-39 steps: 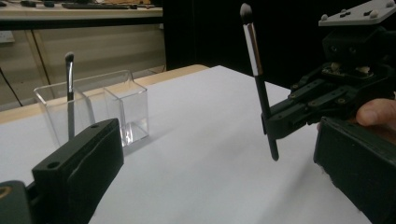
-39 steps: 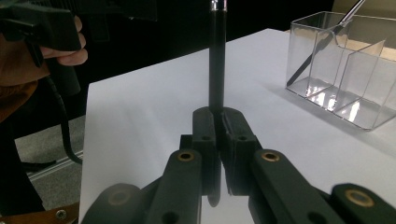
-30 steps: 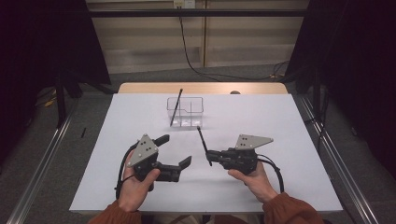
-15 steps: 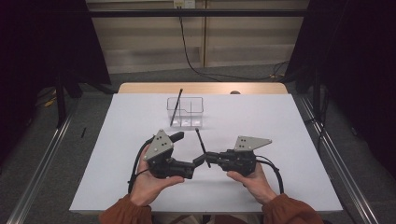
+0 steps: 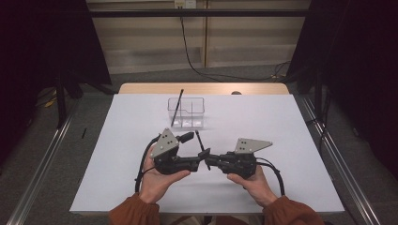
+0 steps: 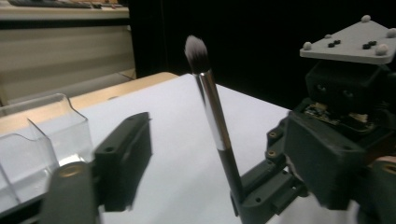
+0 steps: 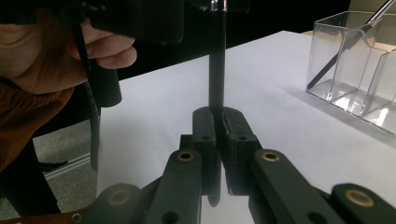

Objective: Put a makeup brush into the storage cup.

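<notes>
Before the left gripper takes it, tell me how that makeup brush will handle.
The makeup brush looks stiff: it stands straight though the right gripper pinches only its lower end. Its slim handle suggests lightness. The shiny metal ferrule may be slippery, and the round shaft would probably roll if dropped.

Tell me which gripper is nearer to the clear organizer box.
Left. The left gripper sits just in front of the clear organizer box, jaws open. The right gripper is farther back and to the right, shut on the makeup brush.
</notes>
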### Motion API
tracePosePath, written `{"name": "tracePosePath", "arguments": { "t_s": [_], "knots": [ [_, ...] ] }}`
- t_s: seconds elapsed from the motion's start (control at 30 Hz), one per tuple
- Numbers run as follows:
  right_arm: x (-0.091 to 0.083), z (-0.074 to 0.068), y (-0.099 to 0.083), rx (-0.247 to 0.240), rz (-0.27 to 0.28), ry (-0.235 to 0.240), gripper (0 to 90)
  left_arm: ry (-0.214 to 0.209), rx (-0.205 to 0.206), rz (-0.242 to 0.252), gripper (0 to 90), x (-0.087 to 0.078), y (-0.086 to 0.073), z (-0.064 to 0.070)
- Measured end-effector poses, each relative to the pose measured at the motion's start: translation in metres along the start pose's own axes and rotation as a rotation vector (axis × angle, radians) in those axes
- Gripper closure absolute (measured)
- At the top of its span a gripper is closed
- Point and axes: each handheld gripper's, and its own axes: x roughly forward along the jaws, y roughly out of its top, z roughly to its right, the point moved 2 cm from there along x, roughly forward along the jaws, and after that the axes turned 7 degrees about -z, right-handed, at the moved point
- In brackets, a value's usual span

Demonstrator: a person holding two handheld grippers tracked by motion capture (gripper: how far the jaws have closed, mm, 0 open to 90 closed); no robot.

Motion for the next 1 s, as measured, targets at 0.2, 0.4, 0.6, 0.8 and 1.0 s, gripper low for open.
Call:
{"name": "tracePosePath", "arguments": {
  "t_s": [0.2,0.4,0.6,0.8,1.0],
  "knots": [
    [0.0002,-0.0014,0.0001,-0.002,-0.001,0.001,84.2,-0.04,-0.028,-0.01,52.4,-0.0007,-0.0011,-0.0027],
    [0.0015,-0.0017,-0.0006,-0.001,-0.004,0.007,84.2,-0.066,-0.033,-0.02,66.5,-0.0005,-0.0022,-0.0015],
    [0.0019,-0.0019,-0.0014,-0.001,-0.006,0.008,84.2,-0.068,-0.046,-0.021,74.9,-0.0022,-0.0017,-0.0029],
    [0.0035,-0.0024,-0.0024,-0.004,-0.01,0.011,84.2,-0.077,-0.068,-0.019,80.6,-0.0025,-0.0025,-0.0046],
    [0.0034,-0.0028,-0.0029,-0.004,-0.009,0.008,84.1,-0.09,-0.07,-0.014,81.9,-0.0024,-0.0023,-0.0039]
  ]
}}
